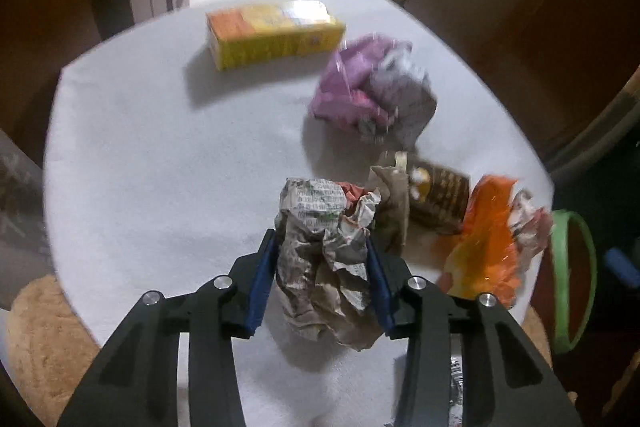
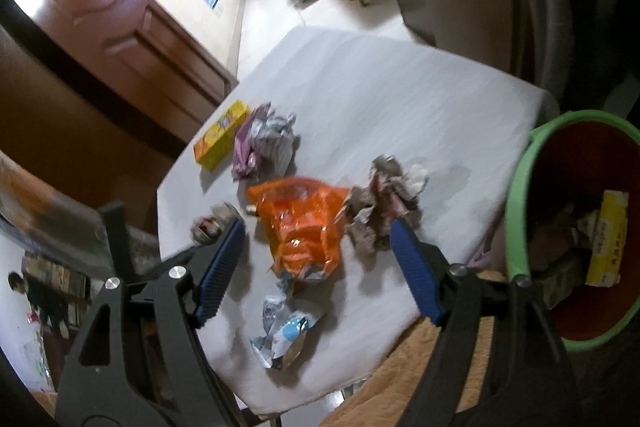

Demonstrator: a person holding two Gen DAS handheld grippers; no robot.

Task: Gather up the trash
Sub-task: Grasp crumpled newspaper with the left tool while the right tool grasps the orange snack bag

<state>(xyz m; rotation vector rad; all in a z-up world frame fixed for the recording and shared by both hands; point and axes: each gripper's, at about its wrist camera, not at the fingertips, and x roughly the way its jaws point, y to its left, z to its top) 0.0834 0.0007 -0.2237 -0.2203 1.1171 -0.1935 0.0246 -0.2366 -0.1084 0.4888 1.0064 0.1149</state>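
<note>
Gripped between the blue pads of my left gripper (image 1: pixel 322 263) is a crumpled ball of newspaper (image 1: pixel 326 259), pinched on both sides and held above the near part of the white table (image 1: pixel 160 155). Just beyond it to the right I see a brown wrapper (image 1: pixel 432 195) and then an orange plastic bag (image 1: pixel 486 247) near the table's right edge. Farther off sit a purple and grey wad (image 1: pixel 372 87) and, at the far left, a yellow box (image 1: pixel 276 33) lying on its side.

On the other side, my right gripper (image 2: pixel 320 267) is spread wide with nothing between its pads, hovering over the near edge of the table. Below it lies a torn silver and blue wrapper (image 2: pixel 282 333). A second ball of crumpled paper (image 2: pixel 384 203) rests just right of the orange bag. At the far right stands the bin (image 2: pixel 516 227), green-rimmed with a red inside, already holding some paper and a yellow carton (image 2: pixel 606 239).
</note>
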